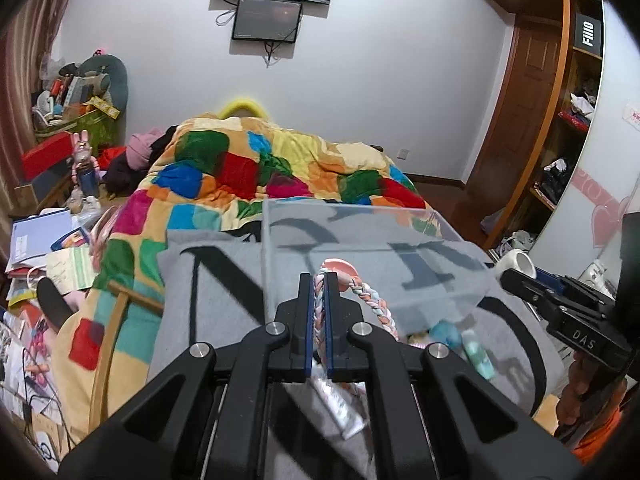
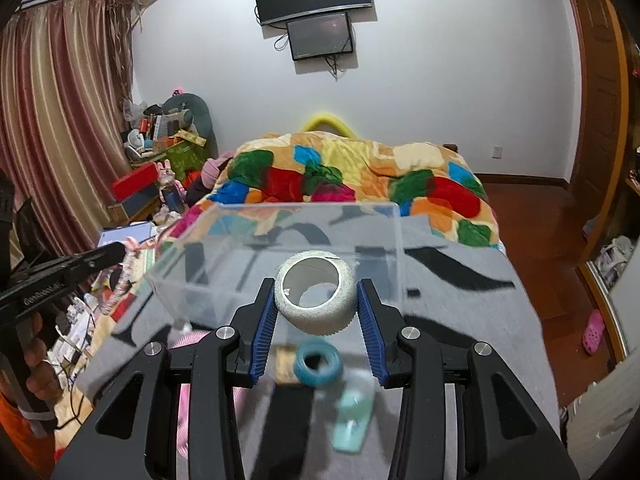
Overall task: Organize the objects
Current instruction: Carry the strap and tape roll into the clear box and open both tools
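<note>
My left gripper [image 1: 319, 280] is shut on a braided pink, white and blue rope [image 1: 368, 300] and holds it up beside a clear plastic box [image 1: 360, 232] on the grey blanket [image 1: 224, 300]. My right gripper [image 2: 316, 292] is shut on a white tape roll [image 2: 316, 300], held above the blanket just in front of the clear box [image 2: 280, 248]. Below it lie a blue tape ring [image 2: 317, 366] and a mint green tube [image 2: 354, 416]. The right gripper also shows in the left wrist view [image 1: 516, 280], and the left gripper with the hanging rope in the right wrist view [image 2: 116, 252].
A white tube [image 1: 340, 404] lies on the blanket under my left gripper. A colourful quilt [image 2: 352, 172] covers the far bed. Clutter of papers and boxes [image 1: 44, 240] fills the left side. A wardrobe with shelves [image 1: 560, 120] and wooden floor [image 2: 552, 232] are on the right.
</note>
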Available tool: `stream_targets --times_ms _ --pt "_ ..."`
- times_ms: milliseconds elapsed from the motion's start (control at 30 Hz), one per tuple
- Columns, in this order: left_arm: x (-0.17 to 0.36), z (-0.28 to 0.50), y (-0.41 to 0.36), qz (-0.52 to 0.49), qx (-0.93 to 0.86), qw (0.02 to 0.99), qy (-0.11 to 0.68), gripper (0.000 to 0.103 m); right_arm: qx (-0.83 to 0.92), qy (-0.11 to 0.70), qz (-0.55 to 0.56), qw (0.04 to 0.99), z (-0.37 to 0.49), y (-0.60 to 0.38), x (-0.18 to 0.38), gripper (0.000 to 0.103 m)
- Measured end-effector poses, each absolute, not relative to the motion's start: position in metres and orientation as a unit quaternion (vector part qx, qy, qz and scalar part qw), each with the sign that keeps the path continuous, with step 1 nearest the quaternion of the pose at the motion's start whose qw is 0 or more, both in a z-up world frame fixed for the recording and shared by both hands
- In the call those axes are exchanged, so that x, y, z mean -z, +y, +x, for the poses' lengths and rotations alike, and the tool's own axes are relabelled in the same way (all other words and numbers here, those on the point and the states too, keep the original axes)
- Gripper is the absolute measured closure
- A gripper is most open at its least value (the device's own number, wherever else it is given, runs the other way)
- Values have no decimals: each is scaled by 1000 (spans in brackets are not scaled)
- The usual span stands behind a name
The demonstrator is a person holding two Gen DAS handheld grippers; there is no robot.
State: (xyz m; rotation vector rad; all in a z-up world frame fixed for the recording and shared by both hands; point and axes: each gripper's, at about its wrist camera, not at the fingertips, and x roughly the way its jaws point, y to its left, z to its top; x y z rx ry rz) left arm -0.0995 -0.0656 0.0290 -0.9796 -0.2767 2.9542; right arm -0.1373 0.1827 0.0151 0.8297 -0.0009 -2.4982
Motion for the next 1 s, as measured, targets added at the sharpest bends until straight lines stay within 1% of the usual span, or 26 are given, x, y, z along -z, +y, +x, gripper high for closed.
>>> stream_targets --times_ms 167,300,567,833,1000 --pt "-25 -132 -66 -329 -941 9 -83 100 913 0 318 255 -160 162 -18 66" --pt "-17 -156 -66 -345 -935 12 -87 100 912 17 324 253 -172 147 -13 66" --pt "7 -198 -58 -384 -921 1 -64 100 905 46 345 246 -198 126 4 66" --pt "29 -219 -44 -420 -906 9 -40 100 881 68 391 256 -216 121 26 66" --pt "33 -219 -38 -429 -903 18 -34 98 875 76 399 264 -220 116 31 65"
